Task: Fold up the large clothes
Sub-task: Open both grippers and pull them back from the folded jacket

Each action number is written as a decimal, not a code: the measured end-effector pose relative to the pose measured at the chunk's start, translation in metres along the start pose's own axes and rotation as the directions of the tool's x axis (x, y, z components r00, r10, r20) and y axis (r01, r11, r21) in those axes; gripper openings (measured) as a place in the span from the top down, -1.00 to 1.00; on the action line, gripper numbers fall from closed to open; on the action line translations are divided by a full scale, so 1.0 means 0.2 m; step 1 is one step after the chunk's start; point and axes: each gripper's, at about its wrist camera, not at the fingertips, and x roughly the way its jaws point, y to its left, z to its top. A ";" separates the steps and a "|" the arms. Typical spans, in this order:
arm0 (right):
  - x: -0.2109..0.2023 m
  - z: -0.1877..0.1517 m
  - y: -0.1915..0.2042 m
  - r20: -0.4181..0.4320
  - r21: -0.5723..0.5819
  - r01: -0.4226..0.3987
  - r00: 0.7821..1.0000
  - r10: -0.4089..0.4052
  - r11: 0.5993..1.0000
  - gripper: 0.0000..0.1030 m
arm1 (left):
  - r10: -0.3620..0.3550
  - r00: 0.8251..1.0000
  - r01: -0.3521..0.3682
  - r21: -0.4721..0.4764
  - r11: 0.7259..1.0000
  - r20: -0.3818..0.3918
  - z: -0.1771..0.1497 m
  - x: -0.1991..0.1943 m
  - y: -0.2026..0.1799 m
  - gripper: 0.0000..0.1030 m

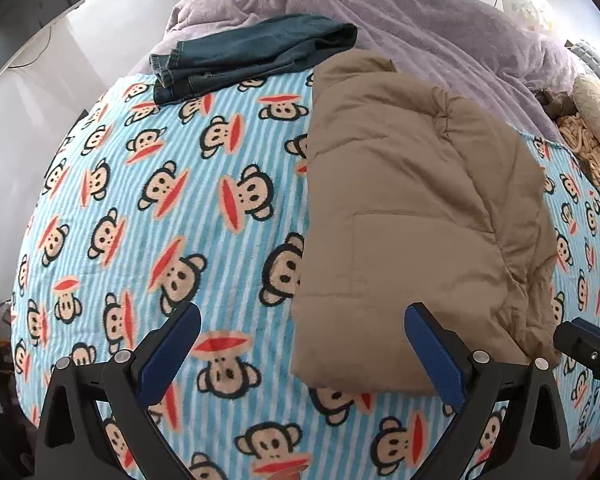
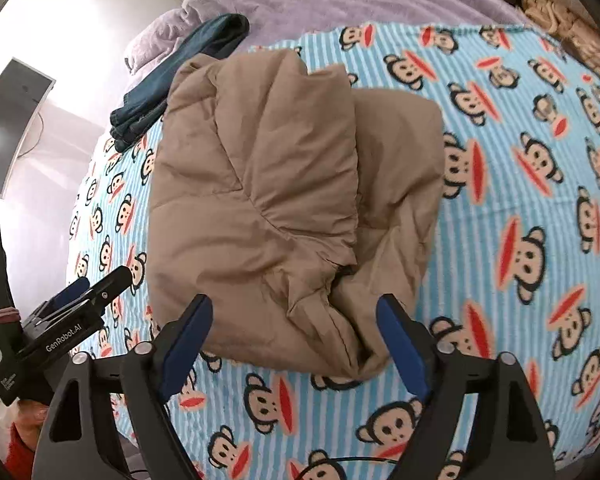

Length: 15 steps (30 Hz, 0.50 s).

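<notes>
A tan padded jacket [image 1: 412,216] lies folded into a thick bundle on the blue striped monkey-print blanket [image 1: 160,208]. In the right wrist view the same jacket [image 2: 276,200] fills the middle, its near edge lying below and between my fingers. My right gripper [image 2: 296,320] hovers above that near edge, open, with nothing pinched. My left gripper [image 1: 304,332] is open too, above the jacket's near left corner, its right finger [image 1: 436,356] over the fabric and its left finger over the blanket. The left gripper [image 2: 76,300] also shows at the left edge of the right wrist view.
Folded dark blue jeans [image 1: 244,56] lie at the far side of the blanket, against a rumpled lavender duvet [image 1: 440,28]. A beige knitted throw [image 1: 592,148] is heaped at the far right. A monitor [image 2: 12,120] stands beyond the bed's left side.
</notes>
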 end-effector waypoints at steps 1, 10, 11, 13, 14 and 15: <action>-0.02 -0.01 0.00 0.007 -0.011 0.009 1.000 -0.009 1.000 -0.77 | 0.000 1.000 0.000 0.002 1.000 0.006 -0.01 -0.02 0.00 -0.97; -0.20 -0.10 0.07 0.091 -0.018 0.130 0.988 -0.128 0.991 -1.00 | -0.027 0.999 0.026 0.044 0.999 0.024 -0.07 -0.19 -0.04 -0.97; -0.22 -0.10 0.08 0.093 -0.021 0.132 0.987 -0.129 0.991 -1.00 | -0.028 0.999 0.027 0.044 0.999 0.025 -0.08 -0.20 -0.04 -0.97; -0.25 -0.11 0.09 0.097 -0.023 0.134 0.987 -0.131 0.991 -1.00 | -0.025 0.999 0.024 0.048 0.999 0.030 -0.10 -0.23 -0.04 -0.97; -0.27 -0.11 0.10 0.102 -0.024 0.143 0.985 -0.139 0.989 -1.00 | -0.023 0.999 0.021 0.053 0.998 0.034 -0.11 -0.24 -0.05 -0.97; -0.29 -0.12 0.11 0.110 -0.028 0.150 0.983 -0.146 0.988 -1.00 | -0.021 0.999 0.019 0.058 0.998 0.039 -0.11 -0.26 -0.05 -0.97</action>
